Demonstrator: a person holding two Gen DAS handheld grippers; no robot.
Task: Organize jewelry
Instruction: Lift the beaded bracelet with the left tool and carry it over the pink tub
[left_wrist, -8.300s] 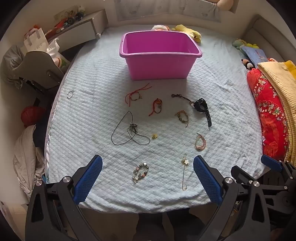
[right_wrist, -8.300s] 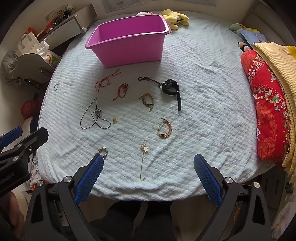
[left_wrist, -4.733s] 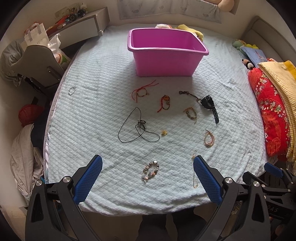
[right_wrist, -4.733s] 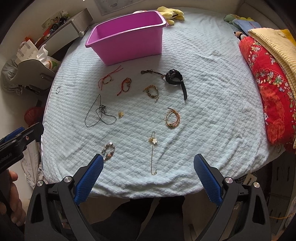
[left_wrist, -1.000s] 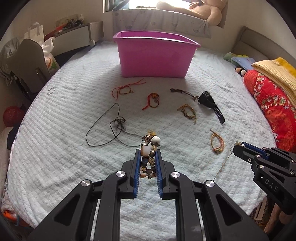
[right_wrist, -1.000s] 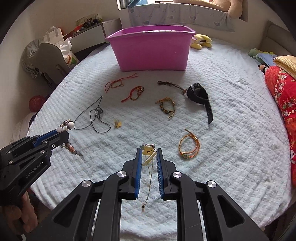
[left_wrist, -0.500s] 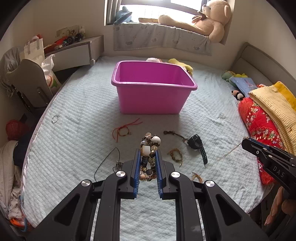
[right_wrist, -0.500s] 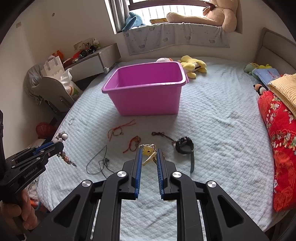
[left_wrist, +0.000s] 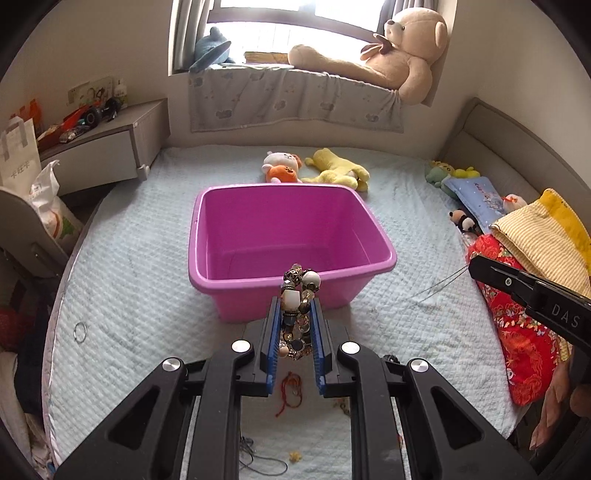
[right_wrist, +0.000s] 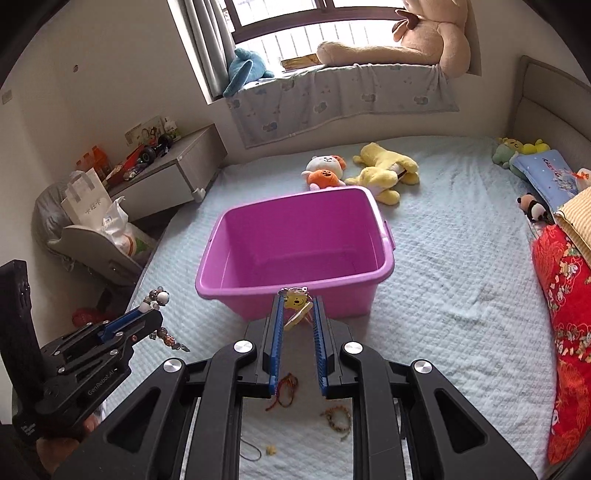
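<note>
While both tools hang just short of the pink bin's (left_wrist: 229, 288) near rim, left gripper (left_wrist: 293, 314) is clamped on the beaded bracelet (left_wrist: 297, 295), beads poking past the tips. Right gripper (right_wrist: 298, 310) is pinched on the thin chain with its yellow charm (right_wrist: 295, 301). Readable text: "DAS" on the right tool, "GenRobot.AI" on the left. Red cord bracelet (right_wrist: 284, 391) lies on the bedspread (right_wrist: 461, 295) beneath.

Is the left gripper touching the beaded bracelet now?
Touching. In the left wrist view the left gripper is shut on the beaded bracelet, both blue pads pressing its beads, with no gap.
</note>
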